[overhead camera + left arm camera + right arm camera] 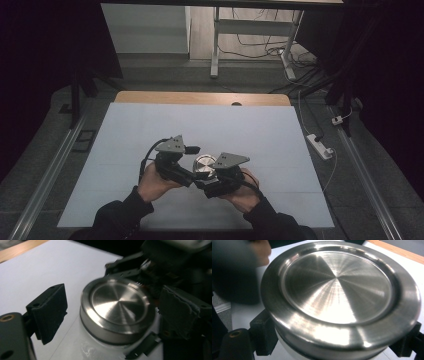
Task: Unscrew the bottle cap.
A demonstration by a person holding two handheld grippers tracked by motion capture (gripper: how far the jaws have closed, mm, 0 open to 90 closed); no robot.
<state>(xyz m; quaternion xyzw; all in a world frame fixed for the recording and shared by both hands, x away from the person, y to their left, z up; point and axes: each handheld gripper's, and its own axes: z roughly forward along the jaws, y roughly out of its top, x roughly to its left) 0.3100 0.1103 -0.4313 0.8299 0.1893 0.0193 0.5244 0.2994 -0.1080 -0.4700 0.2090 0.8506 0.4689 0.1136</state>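
from the high view the person's two hands sit closest, the left claw [192, 172] and right claw [207, 184] meeting round a small jar with a steel lid [204, 164] near the front middle of the white bench [250, 130]. in the left claw view its jaws stand spread, one on each side of the lid [117, 310] and clear of it, so the jar lies straight ahead between them. in the right claw view the jaws are pinching the jar body just under the lid [339, 292], a grip the high view hides.

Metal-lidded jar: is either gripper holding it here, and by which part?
The right gripper is shut on the jar, its jaws clamping the body just below the metal lid. The left gripper stands open around the lid, pads apart from it.
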